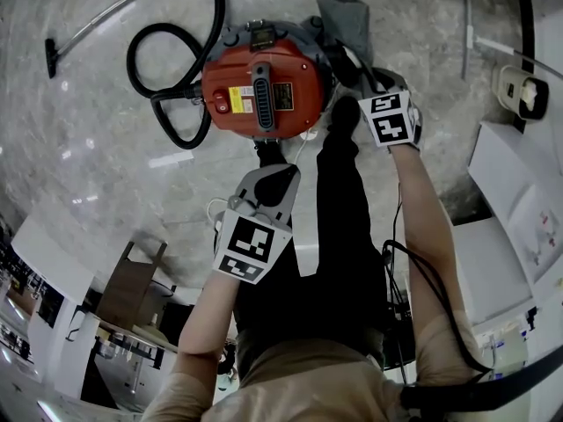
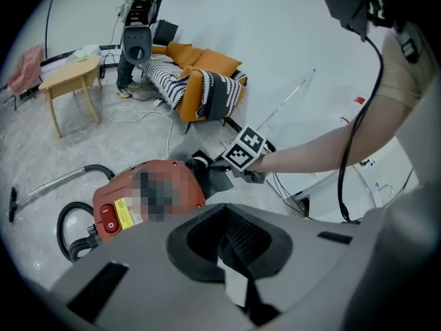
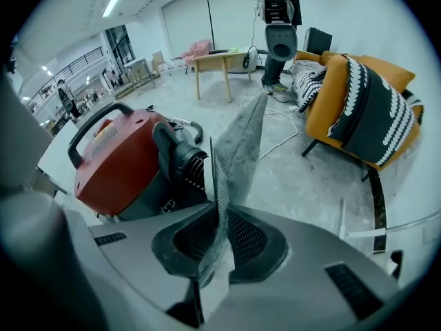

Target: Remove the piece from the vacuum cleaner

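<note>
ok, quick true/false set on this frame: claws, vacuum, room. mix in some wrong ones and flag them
1. The right claw is shut on a grey cloth. True.
2. The left claw holds the hose. False: its jaws are together on nothing, and the hose lies on the floor by the vacuum.
3. The vacuum is blue. False: its body is red.
4. An orange sofa stands in the room. True.
5. The cloth is tucked inside the vacuum. False: it is out in the open beside the vacuum, in the right claw.
</note>
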`<state>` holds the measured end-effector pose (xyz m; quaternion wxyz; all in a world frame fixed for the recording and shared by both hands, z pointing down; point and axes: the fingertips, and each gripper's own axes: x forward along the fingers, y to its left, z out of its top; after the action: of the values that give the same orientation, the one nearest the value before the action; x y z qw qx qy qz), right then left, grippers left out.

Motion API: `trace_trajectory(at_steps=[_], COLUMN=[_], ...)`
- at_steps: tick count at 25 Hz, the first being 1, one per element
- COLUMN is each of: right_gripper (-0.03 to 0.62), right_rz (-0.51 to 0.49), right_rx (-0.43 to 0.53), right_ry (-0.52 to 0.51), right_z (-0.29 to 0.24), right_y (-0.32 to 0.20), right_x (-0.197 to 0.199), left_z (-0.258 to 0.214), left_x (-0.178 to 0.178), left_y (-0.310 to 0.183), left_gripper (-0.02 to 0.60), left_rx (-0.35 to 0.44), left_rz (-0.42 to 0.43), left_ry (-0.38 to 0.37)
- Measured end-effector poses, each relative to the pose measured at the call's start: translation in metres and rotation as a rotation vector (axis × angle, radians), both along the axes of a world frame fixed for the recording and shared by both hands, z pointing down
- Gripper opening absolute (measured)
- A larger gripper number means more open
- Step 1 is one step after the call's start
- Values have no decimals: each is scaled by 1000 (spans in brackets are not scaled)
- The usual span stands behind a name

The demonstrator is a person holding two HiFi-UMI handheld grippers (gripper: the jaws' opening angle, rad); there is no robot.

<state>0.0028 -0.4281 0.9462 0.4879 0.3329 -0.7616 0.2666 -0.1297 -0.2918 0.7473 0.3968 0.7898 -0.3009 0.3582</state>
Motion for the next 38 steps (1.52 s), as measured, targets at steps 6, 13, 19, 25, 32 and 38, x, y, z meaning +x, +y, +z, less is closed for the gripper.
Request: trace_trajectory(at_steps=[6,13,19,25,32,38], right_gripper=[44,44,29,29,29,29], right_rz=[12,-2,124,125,374,515], right_rx=[-16,-10,-45,-20,-75,-92], right_ry=[4,16,75,94,-36,-82], right_z=[2,6,19,11,-5,-35], right_y=[-2,-8,-22,-34,-39,-33], right_x=[3,7,39,71,89,131], left_z=[0,2,1,10,0,-16], left_x=[2,5,8,17,15,21], left_y=[2,1,-1,2,-13,-20], left_gripper=[3,3,3,3,3,3], left_rx=[-15,-31,-40,-56,-26,3], left_rz=[-7,-8,-8,6,23,34], left_ry=[10,26,46,58,57,82])
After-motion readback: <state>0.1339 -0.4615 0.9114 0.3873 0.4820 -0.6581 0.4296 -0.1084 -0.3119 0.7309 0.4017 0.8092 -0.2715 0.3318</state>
